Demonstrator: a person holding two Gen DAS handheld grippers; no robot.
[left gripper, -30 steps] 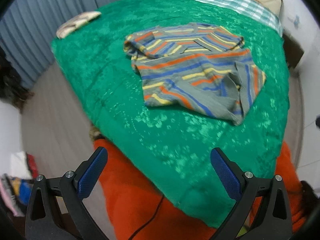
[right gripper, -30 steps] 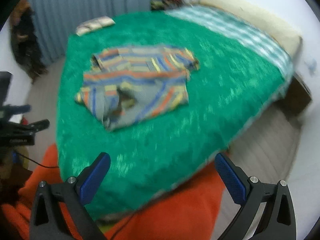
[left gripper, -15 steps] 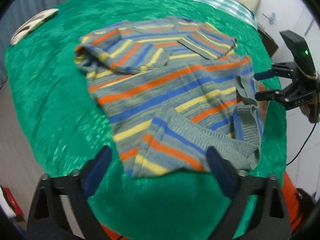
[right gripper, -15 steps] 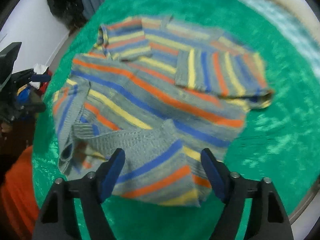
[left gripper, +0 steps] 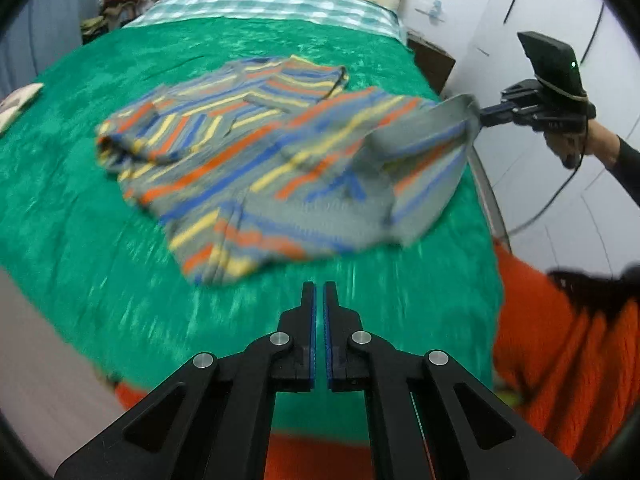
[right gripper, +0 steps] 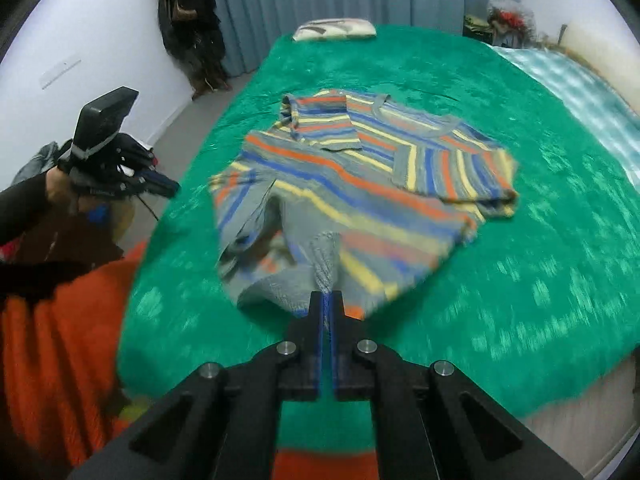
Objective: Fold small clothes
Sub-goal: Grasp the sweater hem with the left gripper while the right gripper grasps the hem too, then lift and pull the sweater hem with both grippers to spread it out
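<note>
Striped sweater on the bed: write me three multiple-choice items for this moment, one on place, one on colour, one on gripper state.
1. Where does the striped sweater lie?
A. On the green bedspread
B. On the floor
C. On the pillow

2. Which stripe colours run across its grey knit?
A. Pink and purple
B. Orange, blue and yellow
C. Black and white

3. What is the right gripper doing?
A. Open above the sweater
B. Shut on nothing
C. Shut on the sweater's edge

Answers:
1 A: green cloth shows all round the sweater in both wrist views.
2 B: those three colours show in both views.
3 C: grey knit runs between its closed blue pads, and the left wrist view shows that edge lifted; the left gripper is shut on nothing.
</note>
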